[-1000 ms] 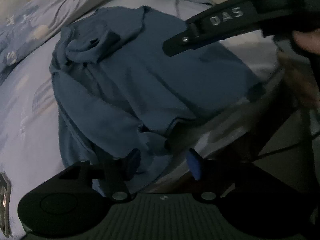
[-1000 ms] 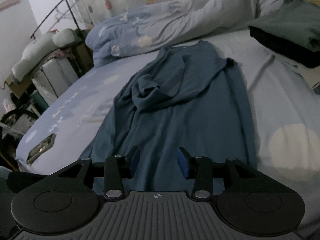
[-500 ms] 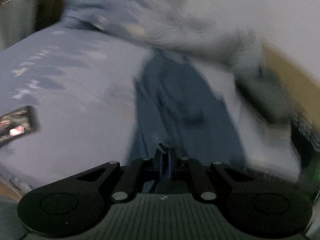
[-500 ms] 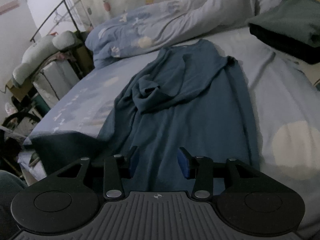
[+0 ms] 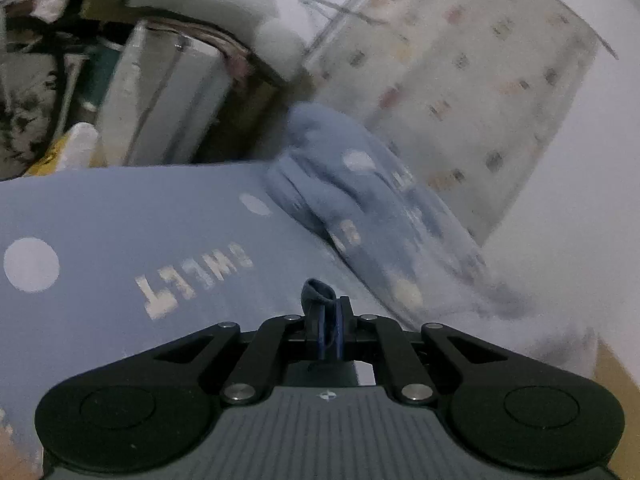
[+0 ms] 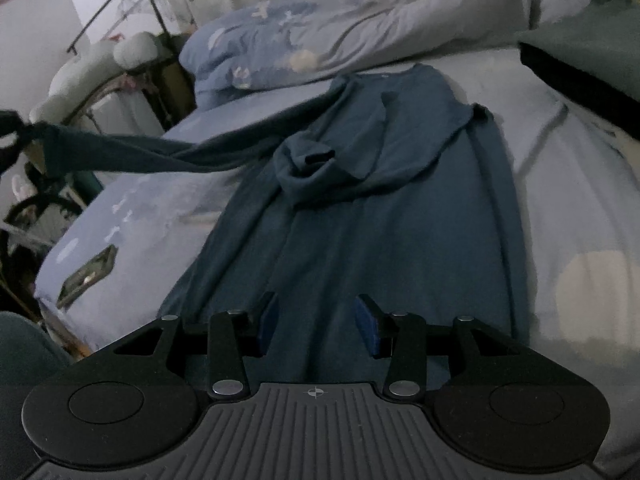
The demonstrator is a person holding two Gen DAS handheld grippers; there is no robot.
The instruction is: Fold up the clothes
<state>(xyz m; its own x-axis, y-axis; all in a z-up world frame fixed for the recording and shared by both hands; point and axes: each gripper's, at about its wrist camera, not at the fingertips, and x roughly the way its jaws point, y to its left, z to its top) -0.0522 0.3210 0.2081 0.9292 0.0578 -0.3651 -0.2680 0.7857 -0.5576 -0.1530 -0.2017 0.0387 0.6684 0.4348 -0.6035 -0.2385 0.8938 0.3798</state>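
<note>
A dark blue long-sleeved garment (image 6: 380, 216) lies lengthwise on the bed, its body partly folded over itself, with a crumpled cuff (image 6: 308, 160) resting on top. One sleeve (image 6: 152, 152) is stretched taut in the air out to the far left. My left gripper (image 5: 329, 320) is shut on that sleeve's end, a small loop of blue cloth (image 5: 318, 292) poking up between its pads. In the right wrist view the left gripper (image 6: 8, 140) shows only as a dark shape at the left edge. My right gripper (image 6: 316, 324) hangs open just above the garment's near hem, holding nothing.
A light blue printed sheet (image 5: 120, 232) covers the bed, with a bunched duvet (image 6: 360, 32) at the head. Folded dark and green clothes (image 6: 592, 40) are stacked at the right. A flat dark object (image 6: 88, 272) lies near the bed's left edge. Clutter and a metal rack (image 6: 116, 8) stand beyond.
My left gripper closed on the sleeve end and swung out to the left, lifting and stretching the sleeve off the bed. The right gripper stayed open over the hem.
</note>
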